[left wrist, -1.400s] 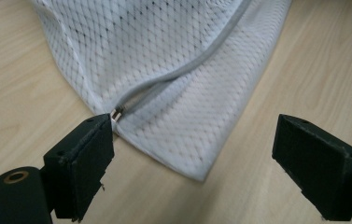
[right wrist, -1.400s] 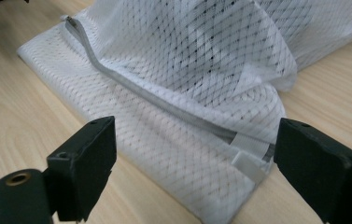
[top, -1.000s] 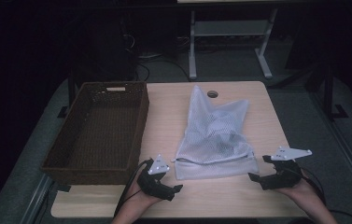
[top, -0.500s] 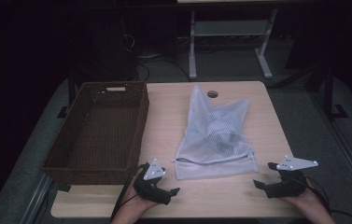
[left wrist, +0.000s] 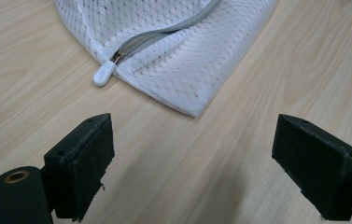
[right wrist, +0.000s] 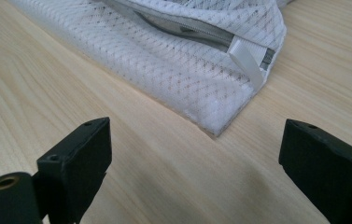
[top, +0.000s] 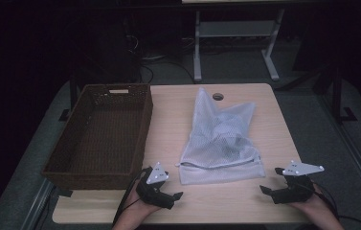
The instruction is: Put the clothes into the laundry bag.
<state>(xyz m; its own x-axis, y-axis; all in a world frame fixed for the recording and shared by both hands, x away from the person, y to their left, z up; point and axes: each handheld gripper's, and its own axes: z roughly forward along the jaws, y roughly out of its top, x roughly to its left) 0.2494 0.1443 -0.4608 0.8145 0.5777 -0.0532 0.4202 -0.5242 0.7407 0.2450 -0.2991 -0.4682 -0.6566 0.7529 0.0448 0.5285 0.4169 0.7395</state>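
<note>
A white mesh laundry bag (top: 221, 139) lies flat on the wooden table (top: 274, 124), its zipped edge toward me. In the left gripper view the bag's near corner (left wrist: 183, 70) and its white zipper pull (left wrist: 102, 74) lie just beyond the jaws. My left gripper (top: 172, 197) is open, low over the table short of the bag's left corner. My right gripper (top: 268, 182) is open too, near the bag's right corner. The right gripper view has that corner (right wrist: 220, 107) and a white fabric tab (right wrist: 248, 60) on it. Both grippers hold nothing.
A dark brown wicker basket (top: 102, 165) stands on the table's left side, right beside my left hand. A round cable hole (top: 218, 96) sits at the table's far edge. A metal frame (top: 235, 43) stands on the floor behind the table.
Both grippers have drawn back toward the table's front edge, away from the bag's corners. The bag has not moved.
</note>
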